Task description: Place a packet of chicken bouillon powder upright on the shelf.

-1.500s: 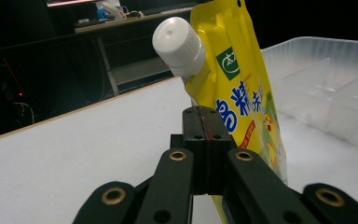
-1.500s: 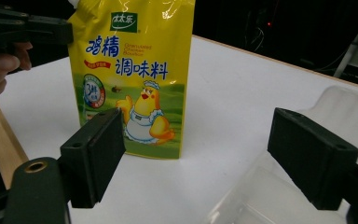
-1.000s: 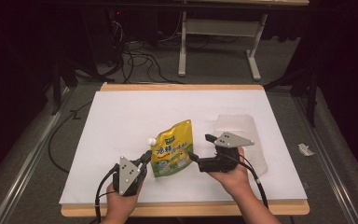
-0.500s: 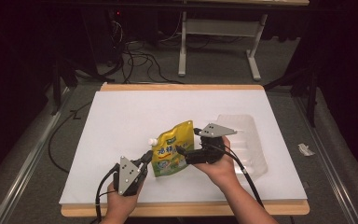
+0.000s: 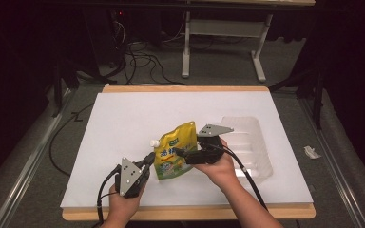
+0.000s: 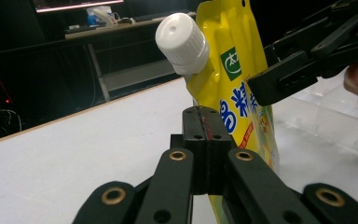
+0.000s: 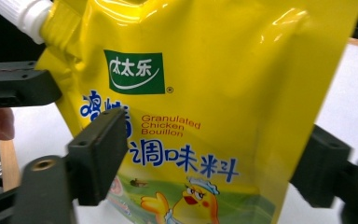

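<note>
Now the right gripper (image 5: pixel 183 153) has come in from the tray side, and its jaws, just closing, straddle the yellow pouch (image 5: pixel 173 152) without pressing it yet: a second grip looks imminent. The left gripper (image 5: pixel 147 160) is clamped shut on the pouch's edge below its white cap (image 6: pixel 182 43), holding it upright near the table's (image 5: pixel 123 118) front edge. One pouch, one clear tray (image 5: pixel 252 142), two grippers.

Pouch (image 5: pixel 173 152) upright on table (image 5: pixel 123 118), clear tray (image 5: pixel 252 142) seemingly just behind-right, desk frame (image 5: pixel 223 42) beyond.
</note>
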`<state>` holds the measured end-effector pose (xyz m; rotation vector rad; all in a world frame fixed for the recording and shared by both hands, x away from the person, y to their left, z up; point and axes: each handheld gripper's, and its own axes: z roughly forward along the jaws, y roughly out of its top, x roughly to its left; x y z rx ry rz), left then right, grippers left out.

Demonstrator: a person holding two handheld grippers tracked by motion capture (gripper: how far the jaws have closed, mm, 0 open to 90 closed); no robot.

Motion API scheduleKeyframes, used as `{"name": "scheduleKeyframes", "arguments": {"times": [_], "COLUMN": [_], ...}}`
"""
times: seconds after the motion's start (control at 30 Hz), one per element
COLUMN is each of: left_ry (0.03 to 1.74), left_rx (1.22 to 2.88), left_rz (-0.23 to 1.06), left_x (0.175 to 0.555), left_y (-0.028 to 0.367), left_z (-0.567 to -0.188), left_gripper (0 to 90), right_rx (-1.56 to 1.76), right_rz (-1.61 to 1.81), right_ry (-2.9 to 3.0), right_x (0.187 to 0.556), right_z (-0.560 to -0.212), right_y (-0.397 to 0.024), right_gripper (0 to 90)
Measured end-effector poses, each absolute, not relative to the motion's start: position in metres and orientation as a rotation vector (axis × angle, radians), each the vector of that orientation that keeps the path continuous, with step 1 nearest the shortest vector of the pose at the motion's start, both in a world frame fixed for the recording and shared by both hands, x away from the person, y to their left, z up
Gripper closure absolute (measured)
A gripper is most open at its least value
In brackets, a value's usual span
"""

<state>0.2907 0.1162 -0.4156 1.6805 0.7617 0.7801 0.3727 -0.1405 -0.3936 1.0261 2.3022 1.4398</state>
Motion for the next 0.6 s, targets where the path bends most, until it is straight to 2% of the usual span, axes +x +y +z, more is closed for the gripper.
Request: {"name": "scheduleKeyframes", "arguments": {"times": [0.07,0.1,0.17,0.2,0.33,0.37,0.4,0.5,0.6], "left_ry": [0.787,0.787,0.808,0.808,0.82,0.817,0.817,0.803,0.792], "left_rx": [1.683,1.683,1.673,1.673,1.651,1.641,1.641,1.64,1.644], "left_rz": [0.768,0.768,0.752,0.752,0.746,0.745,0.745,0.74,0.731], "left_x": [0.294,0.294,0.297,0.297,0.299,0.299,0.299,0.3,0.302], "left_y": [0.117,0.117,0.119,0.119,0.12,0.12,0.12,0.117,0.113], "left_z": [-0.415,-0.415,-0.415,-0.415,-0.413,-0.411,-0.411,-0.411,-0.412], "left_gripper": [90.0,90.0,90.0,90.0,90.0,90.0,90.0,90.0,90.0], "right_rx": [1.02,1.02,0.997,0.997,0.951,0.931,0.931,0.893,0.867], "right_rz": [1.441,1.441,1.436,1.436,1.407,1.426,1.426,1.476,1.486], "right_ry": [2.297,2.297,2.29,2.29,2.259,2.254,2.254,2.235,2.228], "right_x": [0.368,0.368,0.36,0.36,0.346,0.341,0.341,0.328,0.321], "right_z": [-0.392,-0.392,-0.39,-0.39,-0.387,-0.385,-0.385,-0.38,-0.379], "right_y": [-0.143,-0.143,-0.146,-0.146,-0.153,-0.159,-0.159,-0.169,-0.173], "right_gripper": [30.9,30.9,40.2,40.2,62.2,73.4,73.4,84.2,85.6]}}
